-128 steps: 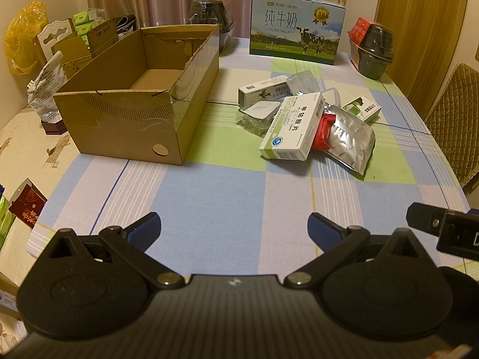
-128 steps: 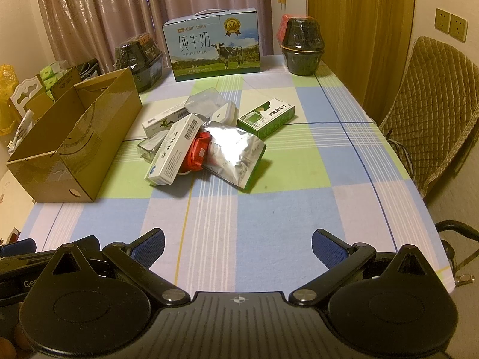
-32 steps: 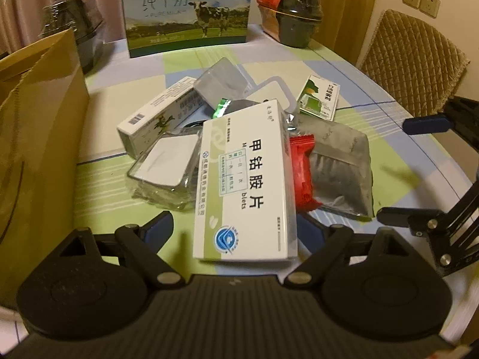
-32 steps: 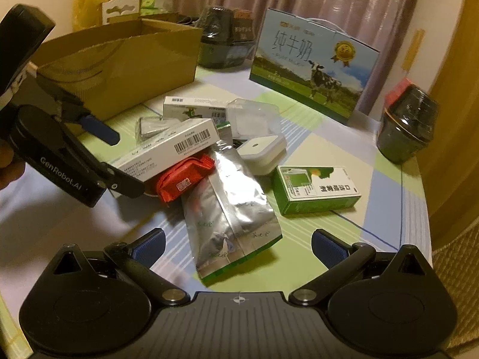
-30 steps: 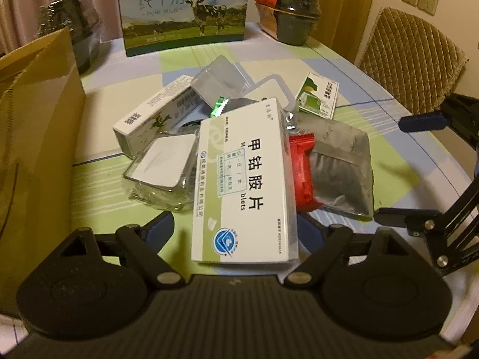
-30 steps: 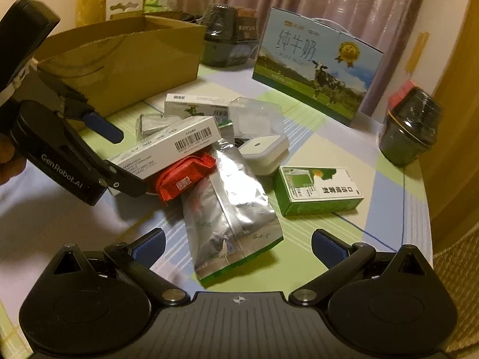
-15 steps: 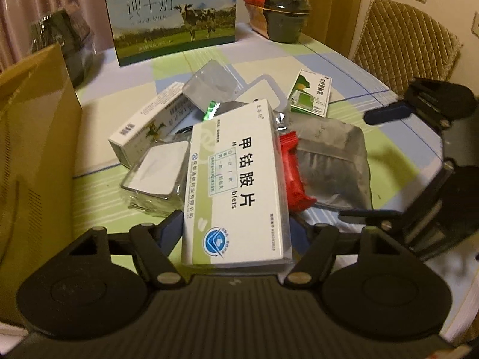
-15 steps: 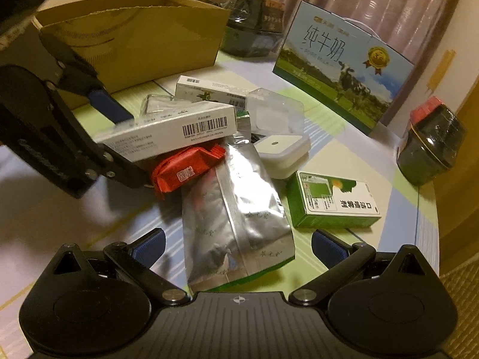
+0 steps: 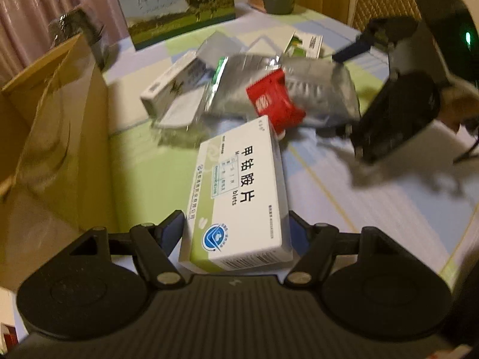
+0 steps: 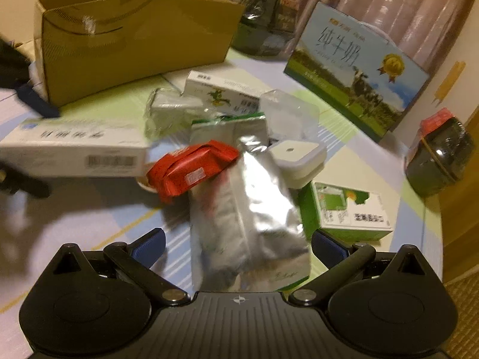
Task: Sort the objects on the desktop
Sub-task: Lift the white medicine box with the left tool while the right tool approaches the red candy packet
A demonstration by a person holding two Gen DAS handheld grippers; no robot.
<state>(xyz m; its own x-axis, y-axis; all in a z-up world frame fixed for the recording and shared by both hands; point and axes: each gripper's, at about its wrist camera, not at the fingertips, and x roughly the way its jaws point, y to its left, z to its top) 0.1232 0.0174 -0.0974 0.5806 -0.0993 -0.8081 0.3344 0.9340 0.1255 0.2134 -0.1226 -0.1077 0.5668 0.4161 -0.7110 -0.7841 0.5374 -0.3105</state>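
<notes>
Leftmost, the cardboard box [image 9: 57,137] stands open at the table's left edge to take sorted things, so my left gripper [image 9: 236,227] pinches the white tablet carton [image 9: 239,197] beside it — while my right gripper [image 10: 238,246], fingers spread, straddles the silver foil pouch [image 10: 248,209] mid-table.

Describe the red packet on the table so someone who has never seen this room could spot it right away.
Start at the big cardboard box on the checked table, then look to the heap of packs beside it. The red packet lies at the near edge of that heap, resting against a crinkled silver pouch. It is the only bright red, soft wrapper there; its neighbours are white, green or silver.
</notes>
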